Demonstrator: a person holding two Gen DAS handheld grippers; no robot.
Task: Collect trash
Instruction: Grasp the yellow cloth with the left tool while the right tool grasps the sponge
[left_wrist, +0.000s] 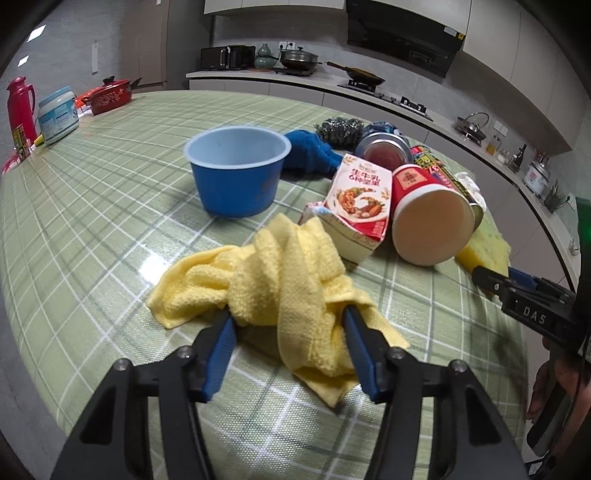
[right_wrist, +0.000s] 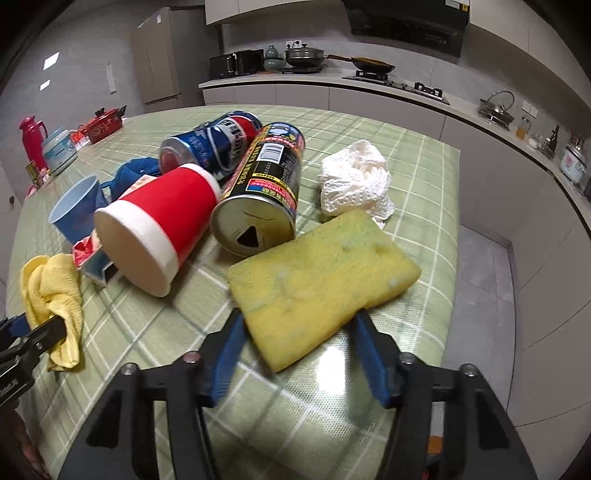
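Hidden: carton (left_wrist: 356, 206) half behind my yellow towel (left_wrist: 280, 280) | left gripper (left_wrist: 288, 321) fingers straddle the towel, whether pinching I cannot tell | right gripper (right_wrist: 297, 325) fingers spread around the sponge (right_wrist: 321, 273) (near worktop (right_wrist: 413, 177) edge) | red cup (right_wrist: 155, 229), black can (right_wrist: 266, 192) tipped over just beside | green checked cloth, kitchen behind.

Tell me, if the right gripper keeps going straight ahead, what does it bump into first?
The right gripper would meet the yellow sponge first; it already lies between the open jaws. Behind it lies the black can, probably next, though depth is hard to judge.
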